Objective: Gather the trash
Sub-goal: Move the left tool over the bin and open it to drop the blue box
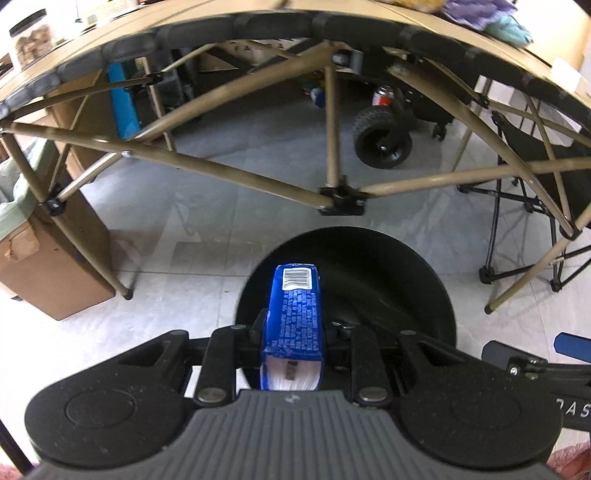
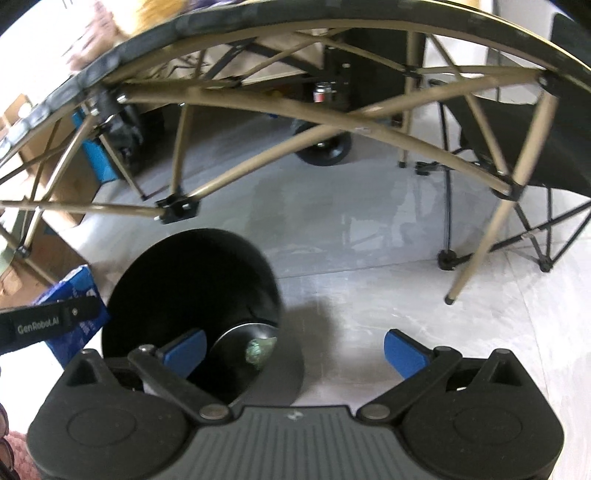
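Note:
My left gripper point(image 1: 293, 332) is shut on a blue carton point(image 1: 293, 314) with a barcode on its end and holds it above the open black trash bin point(image 1: 406, 288) on the floor. My right gripper point(image 2: 293, 349) is open and empty, with blue pads point(image 2: 184, 350), and hovers over the bin's right rim. The bin point(image 2: 192, 280) shows a small crumpled greenish piece point(image 2: 258, 350) at its bottom. The carton point(image 2: 74, 295) and the left gripper's strap show at the left of the right wrist view.
A folding table point(image 1: 332, 33) with tan legs spans the top, holding items. Under it are a wheeled cart point(image 1: 384, 136) and a can point(image 1: 382, 96). Cardboard boxes point(image 1: 48, 266) stand left. A black folding chair point(image 2: 517, 147) stands right.

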The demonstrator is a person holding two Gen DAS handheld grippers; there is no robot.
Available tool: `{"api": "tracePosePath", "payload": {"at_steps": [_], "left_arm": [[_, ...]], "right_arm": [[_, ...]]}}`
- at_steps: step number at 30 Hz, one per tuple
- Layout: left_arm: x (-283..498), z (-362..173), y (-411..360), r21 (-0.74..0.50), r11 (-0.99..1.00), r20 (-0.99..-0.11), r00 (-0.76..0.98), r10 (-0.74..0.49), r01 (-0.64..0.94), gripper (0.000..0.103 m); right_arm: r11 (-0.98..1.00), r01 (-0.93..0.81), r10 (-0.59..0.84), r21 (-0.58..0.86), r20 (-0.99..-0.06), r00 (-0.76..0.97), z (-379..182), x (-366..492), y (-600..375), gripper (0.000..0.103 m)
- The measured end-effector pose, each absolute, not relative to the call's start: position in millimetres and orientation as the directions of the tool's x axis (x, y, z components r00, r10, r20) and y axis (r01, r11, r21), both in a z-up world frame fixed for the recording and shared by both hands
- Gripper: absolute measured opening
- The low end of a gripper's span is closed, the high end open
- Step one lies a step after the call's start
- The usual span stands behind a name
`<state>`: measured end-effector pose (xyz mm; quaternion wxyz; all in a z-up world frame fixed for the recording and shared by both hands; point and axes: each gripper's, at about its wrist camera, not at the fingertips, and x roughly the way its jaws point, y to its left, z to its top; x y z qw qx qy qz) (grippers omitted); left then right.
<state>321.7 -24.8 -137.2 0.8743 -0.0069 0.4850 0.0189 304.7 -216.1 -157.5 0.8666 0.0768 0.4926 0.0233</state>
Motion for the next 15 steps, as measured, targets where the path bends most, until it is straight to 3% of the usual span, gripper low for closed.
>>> {"api": "tracePosePath", "payload": {"at_steps": [15], "left_arm": [[333, -153, -70, -0.016, 1.000, -0.888, 0.459, -0.021, 0.016, 0.024]], "right_arm": [[0.976, 0.141, 0.074, 0.169, -0.856, 0.512, -166, 295, -266, 0.103]]}}
